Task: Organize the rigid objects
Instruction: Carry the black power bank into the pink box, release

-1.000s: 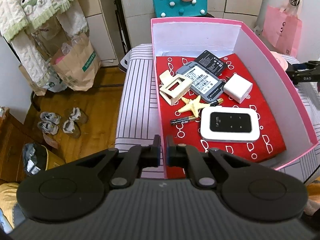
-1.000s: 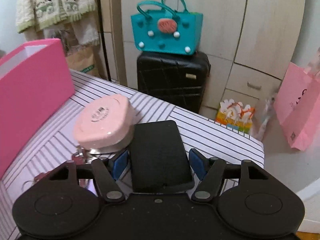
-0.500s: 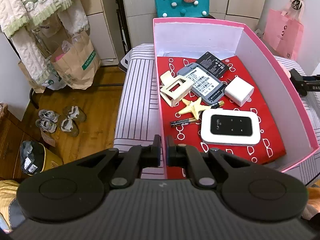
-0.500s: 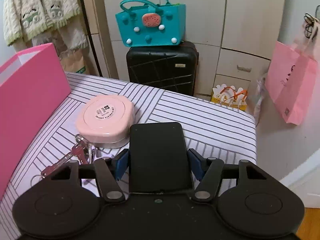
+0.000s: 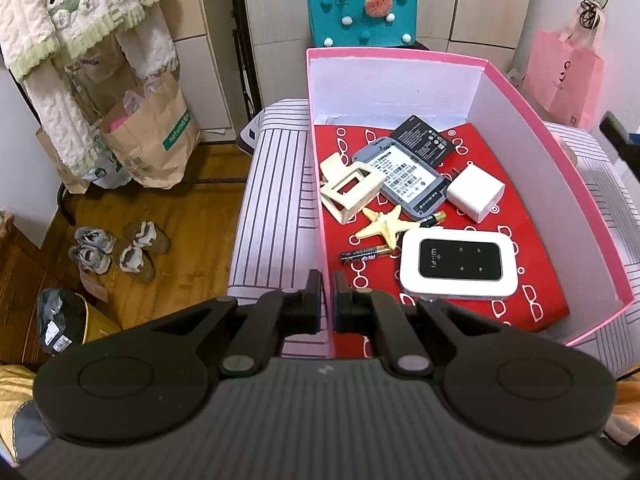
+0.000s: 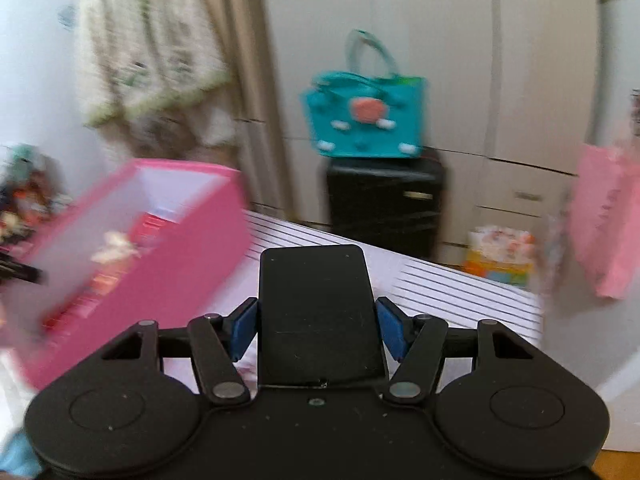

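Note:
My left gripper (image 5: 328, 300) is shut on the near end of the left wall of the pink box (image 5: 552, 152). On the box's red lining lie a white wifi router (image 5: 458, 264), a grey battery pack (image 5: 408, 178), a black battery (image 5: 424, 140), a white charger (image 5: 474, 194), a cream hair claw (image 5: 350, 192), a starfish (image 5: 384, 226) and a thin battery (image 5: 362, 256). My right gripper (image 6: 318, 328) is shut on a flat black slab (image 6: 316, 280), held in the air to the right of the pink box (image 6: 168, 264). The right wrist view is blurred.
The box stands on a striped cover (image 6: 460, 296). Behind it a teal bag (image 6: 364, 124) sits on a black suitcase (image 6: 384, 200). A pink paper bag (image 6: 608, 220) hangs at the right. Shoes (image 5: 116, 248) and paper bags (image 5: 152, 136) are on the wooden floor at the left.
My right gripper has risen with the black slab and swung left, so the pink box's inside now shows; the pink round case and keys have left its view. The left gripper has kept still.

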Available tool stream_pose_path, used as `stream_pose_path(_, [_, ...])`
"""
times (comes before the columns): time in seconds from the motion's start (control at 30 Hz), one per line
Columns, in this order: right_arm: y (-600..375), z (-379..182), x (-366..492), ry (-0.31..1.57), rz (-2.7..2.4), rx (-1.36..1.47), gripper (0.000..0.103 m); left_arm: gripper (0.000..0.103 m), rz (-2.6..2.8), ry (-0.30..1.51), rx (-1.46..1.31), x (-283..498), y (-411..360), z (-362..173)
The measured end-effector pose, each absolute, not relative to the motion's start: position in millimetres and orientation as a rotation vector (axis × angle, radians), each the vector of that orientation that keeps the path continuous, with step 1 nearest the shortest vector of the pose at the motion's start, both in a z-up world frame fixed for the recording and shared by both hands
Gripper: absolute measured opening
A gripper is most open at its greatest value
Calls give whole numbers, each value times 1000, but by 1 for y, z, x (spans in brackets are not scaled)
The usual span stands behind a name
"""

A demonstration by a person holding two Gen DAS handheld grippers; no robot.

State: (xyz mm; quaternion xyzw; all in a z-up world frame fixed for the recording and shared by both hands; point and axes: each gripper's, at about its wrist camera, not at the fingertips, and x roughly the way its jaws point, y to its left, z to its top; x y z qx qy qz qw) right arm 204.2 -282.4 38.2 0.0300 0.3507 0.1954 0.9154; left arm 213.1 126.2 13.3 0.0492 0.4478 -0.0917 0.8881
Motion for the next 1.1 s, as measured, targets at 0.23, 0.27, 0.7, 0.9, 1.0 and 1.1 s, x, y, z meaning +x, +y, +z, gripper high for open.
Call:
stream_pose_path(0.23, [-212,75,204,715,646,102,68,5,-214,905,96,211,131,12])
stream_pose_path(0.27, [-199,78,206,718,675,92,68,6,-218,905,91,211,131,12])
stream_pose_path(0.7, [-71,42,289,858,681,-213,68,8,-261,901,59,212,139,11])
stream_pose_path(0.9, [-39,17,313,950,645,-346,68,8,-267,901,61,213,140,11])
stream_pose_path(1.0, [-28,14,318,954,642,-379,68,8,-271,901,62,212,140,11])
stream_pose_path(1.1, [-21,8,321,966,621,-429,68,8,-270,898,67,212,139,10])
